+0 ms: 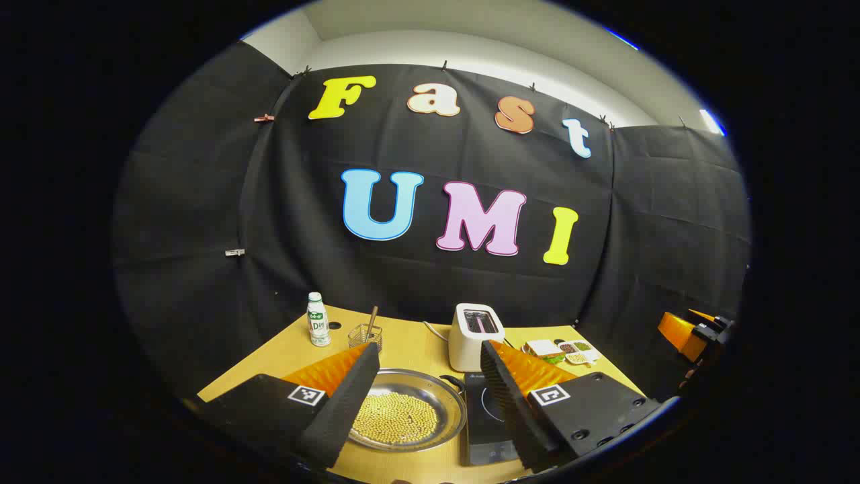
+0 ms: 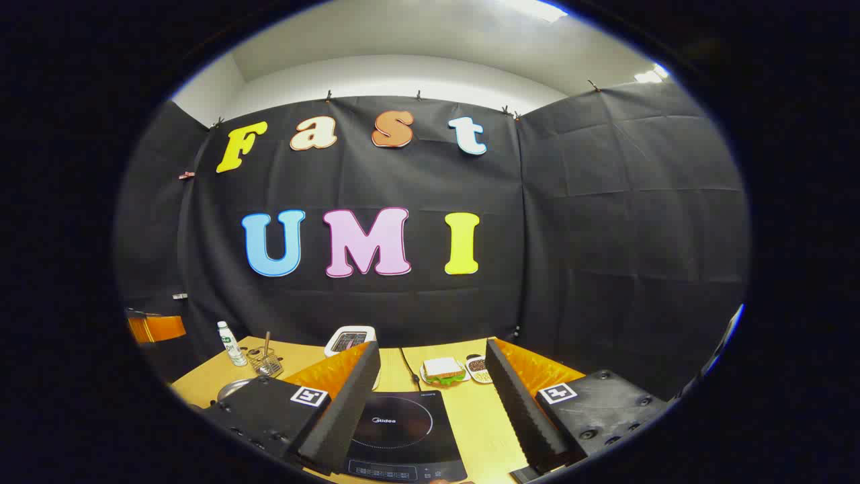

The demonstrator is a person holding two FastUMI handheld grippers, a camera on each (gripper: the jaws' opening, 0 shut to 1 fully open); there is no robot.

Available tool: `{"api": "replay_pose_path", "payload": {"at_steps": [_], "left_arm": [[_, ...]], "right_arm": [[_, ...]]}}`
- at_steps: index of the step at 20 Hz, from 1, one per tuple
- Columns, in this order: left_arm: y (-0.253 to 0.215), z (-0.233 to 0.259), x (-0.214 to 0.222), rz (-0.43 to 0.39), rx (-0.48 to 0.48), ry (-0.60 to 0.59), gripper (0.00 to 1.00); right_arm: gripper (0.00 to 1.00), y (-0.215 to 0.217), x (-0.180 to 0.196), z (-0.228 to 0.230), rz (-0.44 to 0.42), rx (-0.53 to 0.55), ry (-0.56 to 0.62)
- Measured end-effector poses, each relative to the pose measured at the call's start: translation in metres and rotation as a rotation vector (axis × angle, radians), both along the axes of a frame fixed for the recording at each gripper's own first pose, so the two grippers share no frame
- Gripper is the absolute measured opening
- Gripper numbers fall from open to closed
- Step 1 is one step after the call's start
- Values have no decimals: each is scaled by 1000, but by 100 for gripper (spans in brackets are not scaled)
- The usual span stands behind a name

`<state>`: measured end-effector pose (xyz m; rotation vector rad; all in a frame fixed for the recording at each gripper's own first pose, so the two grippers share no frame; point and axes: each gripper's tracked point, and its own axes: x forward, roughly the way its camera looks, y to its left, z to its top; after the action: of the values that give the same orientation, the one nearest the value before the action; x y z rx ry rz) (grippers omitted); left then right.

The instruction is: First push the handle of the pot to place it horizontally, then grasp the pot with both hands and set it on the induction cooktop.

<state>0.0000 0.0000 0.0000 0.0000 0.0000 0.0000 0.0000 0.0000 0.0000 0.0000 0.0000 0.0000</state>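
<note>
Left gripper [image 1: 424,403]: jaws spread wide, holding nothing, raised above the near part of the tabletop [image 1: 410,346]
Right gripper [image 2: 433,407]: jaws likewise wide apart and empty, held over the induction cooktop [image 2: 403,430]; in the left gripper view it shows at the far right edge [image 1: 692,333]
Pot [image 1: 406,417]: a shallow metal pan filled with pale yellow beans, resting on the tabletop just left of the cooktop – seen between the left gripper's fingers; a dark handle [image 1: 451,382] sticks out at its far right rim; in the right gripper view a sliver of its rim [image 2: 232,388] peeks out at the left
Induction cooktop: black, flat on the tabletop, bare on top, beside the pot [image 1: 487,413]
Toaster [image 1: 476,336]: white, behind the cooktop, its cord trailing across the wood
Bottle [image 1: 318,320]: white, upright, at the far left of the tabletop
Wire basket [image 1: 366,334]: near the bottle, a stick standing in it
Sandwich [image 2: 443,370]: on a plate – to the right of the toaster, with small dishes [image 2: 478,366] of grains just beside it
</note>
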Motion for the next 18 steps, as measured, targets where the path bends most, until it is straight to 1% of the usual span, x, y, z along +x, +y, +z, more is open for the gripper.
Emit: {"api": "replay_pose_path", "payload": {"at_steps": [4,6,10,13,18], "left_arm": [[-2,0,2,-20,-2,-3,95],[-2,-3,3,-29,12,-3,95],[0,-11,0,-48,20,16,95],[3,-21,-3,-54,27,35,95],[6,-27,-5,-65,2,57,95]], "right_arm": [[98,7,-2,0,6,-5,5],[98,9,-2,-4,6,15,22],[98,6,-5,-16,-16,12,43],[98,11,-11,-21,-12,11,54],[98,17,-16,-23,1,6,62]]}}
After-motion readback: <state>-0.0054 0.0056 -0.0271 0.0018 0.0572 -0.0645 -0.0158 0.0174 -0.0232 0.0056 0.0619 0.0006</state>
